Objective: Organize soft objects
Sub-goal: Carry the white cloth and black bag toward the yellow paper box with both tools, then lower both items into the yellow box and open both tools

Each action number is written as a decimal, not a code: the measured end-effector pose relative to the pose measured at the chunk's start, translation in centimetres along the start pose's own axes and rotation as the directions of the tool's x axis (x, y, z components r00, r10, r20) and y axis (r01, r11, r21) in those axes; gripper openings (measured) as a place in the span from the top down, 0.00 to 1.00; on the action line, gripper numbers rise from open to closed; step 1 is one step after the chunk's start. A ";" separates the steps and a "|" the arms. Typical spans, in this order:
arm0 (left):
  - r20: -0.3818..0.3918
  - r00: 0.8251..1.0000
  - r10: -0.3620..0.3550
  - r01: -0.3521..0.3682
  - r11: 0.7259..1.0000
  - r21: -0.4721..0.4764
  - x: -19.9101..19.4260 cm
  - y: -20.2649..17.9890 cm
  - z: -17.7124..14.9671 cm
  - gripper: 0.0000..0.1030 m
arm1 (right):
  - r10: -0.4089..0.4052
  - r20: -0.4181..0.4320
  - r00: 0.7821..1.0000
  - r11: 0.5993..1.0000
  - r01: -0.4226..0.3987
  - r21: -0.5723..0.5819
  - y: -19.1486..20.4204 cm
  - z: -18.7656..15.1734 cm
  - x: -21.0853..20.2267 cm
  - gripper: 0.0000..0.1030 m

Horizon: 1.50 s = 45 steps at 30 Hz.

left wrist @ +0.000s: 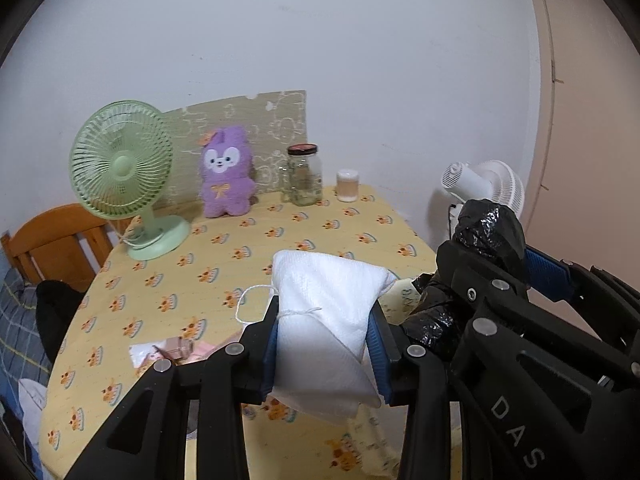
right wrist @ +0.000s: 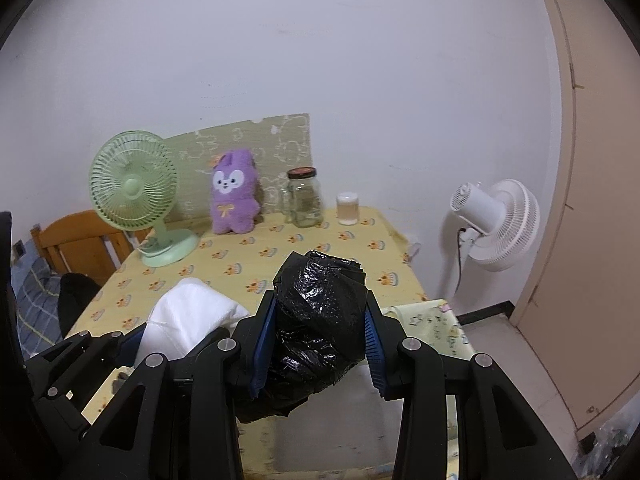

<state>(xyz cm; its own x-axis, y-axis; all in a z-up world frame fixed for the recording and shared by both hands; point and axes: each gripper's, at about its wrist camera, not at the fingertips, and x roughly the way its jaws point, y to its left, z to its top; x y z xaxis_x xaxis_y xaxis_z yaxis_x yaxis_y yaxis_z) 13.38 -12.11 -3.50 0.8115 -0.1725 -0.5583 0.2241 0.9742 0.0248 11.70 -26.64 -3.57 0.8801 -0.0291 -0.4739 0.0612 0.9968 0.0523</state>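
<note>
My left gripper is shut on a folded white cloth pack with a loose white string, held above the near part of the yellow table. To its right, my right gripper is shut on a crumpled black plastic bag; that bag also shows in the left wrist view, and the white cloth shows at the lower left of the right wrist view. A purple plush rabbit stands upright at the back of the table against a patterned board.
A green desk fan stands at the back left, a glass jar and a small white cup at the back right. Pink packets lie near the front. A wooden chair is left, a white fan right.
</note>
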 end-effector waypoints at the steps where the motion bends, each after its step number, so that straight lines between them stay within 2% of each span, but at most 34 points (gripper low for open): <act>1: -0.002 1.000 -0.005 0.005 1.000 0.005 0.2 -0.3 0.0 0.61 | -0.005 -0.001 1.000 1.000 0.005 0.002 -0.3 0.0 0.1 0.58; 14: -0.060 0.995 -0.079 0.084 0.993 0.082 3.4 -4.5 0.3 0.60 | -0.097 -0.035 0.995 0.995 0.098 0.035 -4.8 -0.7 1.5 0.58; 20: -0.094 0.991 -0.095 0.106 0.988 0.116 4.6 -5.8 0.1 0.55 | -0.127 -0.057 0.990 0.991 0.130 0.042 -6.4 -1.3 2.2 0.58; 23: -0.130 0.987 -0.098 0.115 0.985 0.128 5.3 -6.4 -0.2 0.42 | -0.143 -0.071 0.987 0.988 0.146 0.043 -6.9 -1.7 2.6 0.58; 26: -0.164 0.981 -0.106 0.128 0.983 0.132 6.0 -6.7 -0.4 0.38 | -0.146 -0.085 0.986 0.988 0.150 0.042 -7.2 -2.1 3.2 0.58; 30: -0.180 0.980 -0.080 0.108 0.982 0.154 6.4 -7.1 -0.7 0.24 | -0.150 -0.105 0.983 0.987 0.155 0.046 -7.6 -2.4 4.0 0.58; 34: -0.186 0.980 -0.075 0.106 0.981 0.164 6.3 -7.3 -0.8 0.16 | -0.138 -0.111 0.984 0.988 0.144 0.052 -7.9 -2.5 5.0 0.56; 36: -0.183 0.981 -0.064 0.097 0.980 0.175 6.3 -7.5 -0.8 0.15 | -0.133 -0.121 0.984 0.989 0.139 0.047 -7.9 -2.6 5.4 0.56; 38: -0.190 0.980 -0.065 0.098 0.980 0.171 6.4 -7.3 -0.8 0.15 | -0.109 -0.128 0.986 0.992 0.116 0.050 -7.8 -2.5 5.6 0.52; 40: -0.198 0.975 -0.099 0.130 0.980 0.152 6.3 -7.1 -0.7 0.11 | -0.076 -0.125 0.989 0.995 0.083 0.058 -7.7 -2.4 5.6 0.26; 42: -0.193 0.977 -0.095 0.125 0.981 0.150 6.3 -7.0 -0.7 0.11 | -0.102 -0.101 0.990 0.992 0.109 0.065 -7.6 -2.4 5.2 0.20; 45: -0.198 0.975 -0.098 0.129 0.980 0.149 6.3 -7.1 -0.7 0.10 | -0.125 -0.100 0.987 0.990 0.130 0.045 -7.4 -2.3 5.0 0.17</act>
<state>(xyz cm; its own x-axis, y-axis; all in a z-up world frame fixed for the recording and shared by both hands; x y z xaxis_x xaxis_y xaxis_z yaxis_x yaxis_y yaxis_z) 16.52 -19.98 -7.75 0.6627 -0.2354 -0.7110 0.4049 0.9112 0.0756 14.60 -33.95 -8.36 0.8141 -0.1458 -0.5621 0.1963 0.9801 0.0301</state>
